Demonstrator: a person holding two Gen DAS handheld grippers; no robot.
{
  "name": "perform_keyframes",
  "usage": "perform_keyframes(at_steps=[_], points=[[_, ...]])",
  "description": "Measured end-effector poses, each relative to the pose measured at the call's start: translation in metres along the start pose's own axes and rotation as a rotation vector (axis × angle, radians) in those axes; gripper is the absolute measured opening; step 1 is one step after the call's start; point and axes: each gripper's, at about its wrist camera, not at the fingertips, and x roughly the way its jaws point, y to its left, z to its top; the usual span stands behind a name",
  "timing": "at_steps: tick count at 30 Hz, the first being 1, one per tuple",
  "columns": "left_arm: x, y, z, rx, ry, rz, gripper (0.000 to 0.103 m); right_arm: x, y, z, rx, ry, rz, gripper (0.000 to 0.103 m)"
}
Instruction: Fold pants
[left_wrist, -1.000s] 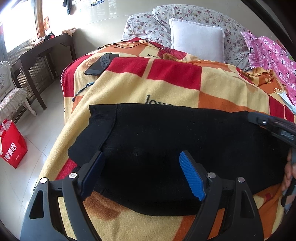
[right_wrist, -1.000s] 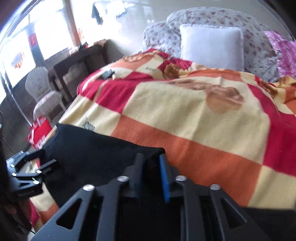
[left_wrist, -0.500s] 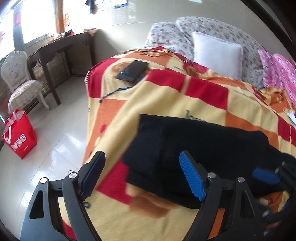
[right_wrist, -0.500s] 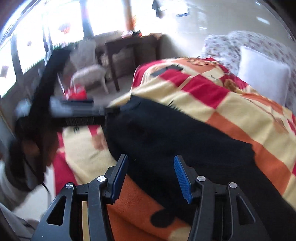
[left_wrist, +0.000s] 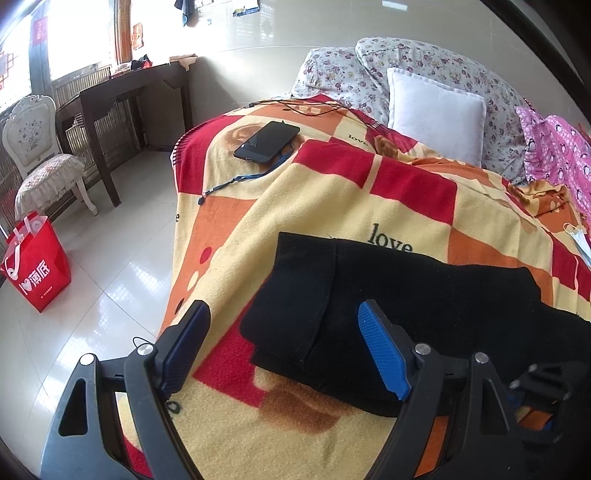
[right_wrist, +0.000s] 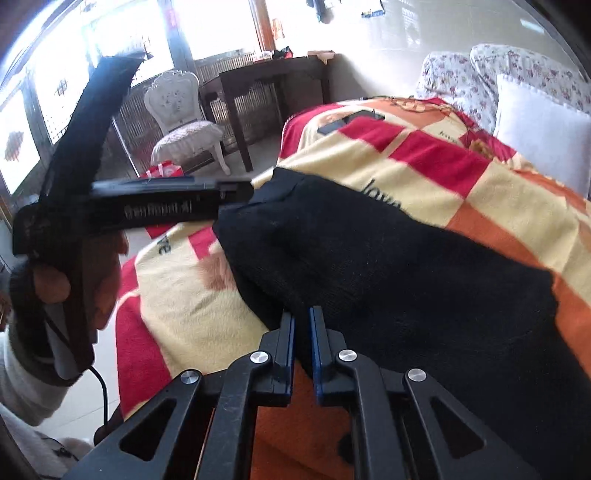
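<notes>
A checked blanket (left_wrist: 332, 206) covers the bed, filling the middle of the frame. Black pants (left_wrist: 424, 295) lie folded on it at lower centre. The left tool (left_wrist: 284, 350) hovers at the bottom with its jaws wide apart, gripping nothing. The right tool (right_wrist: 302, 332) has just closed, pinching the pants' near edge. A phone (left_wrist: 266, 141) lies upper centre.

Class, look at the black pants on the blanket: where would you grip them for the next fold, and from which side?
Grip the doubled end of the pants, coming from the bed's floor-side edge. There the layers stack with an exposed hem, and the open left gripper already straddles that corner.
</notes>
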Motion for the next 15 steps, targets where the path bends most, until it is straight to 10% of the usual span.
perform_keyframes(at_steps=[15], points=[[-0.015, -0.041, -0.003, 0.041, -0.004, -0.083, 0.083, -0.065, -0.043, -0.036, 0.213, -0.075, -0.086, 0.042]])
